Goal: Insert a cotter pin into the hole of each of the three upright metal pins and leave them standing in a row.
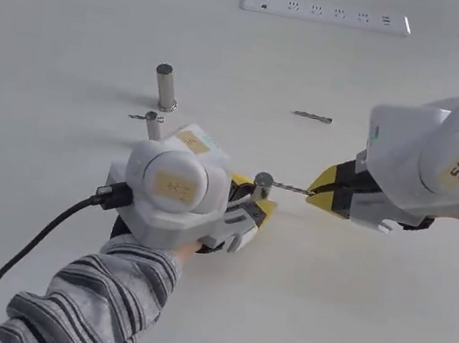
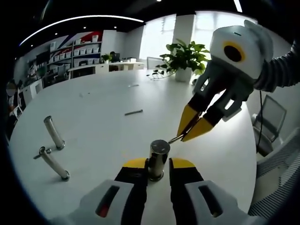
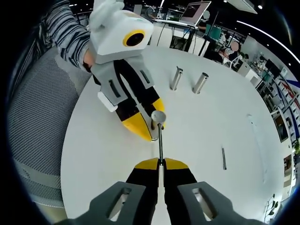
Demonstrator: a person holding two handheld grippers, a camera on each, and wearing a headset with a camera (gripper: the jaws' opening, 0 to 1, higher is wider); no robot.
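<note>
My left gripper (image 1: pixel 254 195) (image 2: pixel 158 165) is shut on the base of an upright metal pin (image 1: pixel 263 181) (image 2: pixel 158 154) (image 3: pixel 157 121). From the right, my right gripper (image 1: pixel 314 194) (image 3: pixel 161 163) is shut on a cotter pin (image 1: pixel 291 188) (image 2: pixel 174 138) (image 3: pixel 160 140), held level, with its tip at the top of that pin. Whether the tip is inside the hole is unclear. Two more metal pins stand behind the left gripper: a bare one (image 1: pixel 165 87) (image 2: pixel 53 132) (image 3: pixel 200 82) and one (image 1: pixel 154 126) (image 2: pixel 54 164) (image 3: pixel 176 78) with a cotter pin (image 1: pixel 145 117) (image 2: pixel 39 153) through its top.
A loose cotter pin (image 1: pixel 312 116) (image 2: pixel 133 112) (image 3: pixel 223 158) lies on the white table (image 1: pixel 80 12) beyond the grippers. A white power strip (image 1: pixel 326 13) sits at the far edge. A black cable (image 1: pixel 28 252) trails from the left gripper toward me.
</note>
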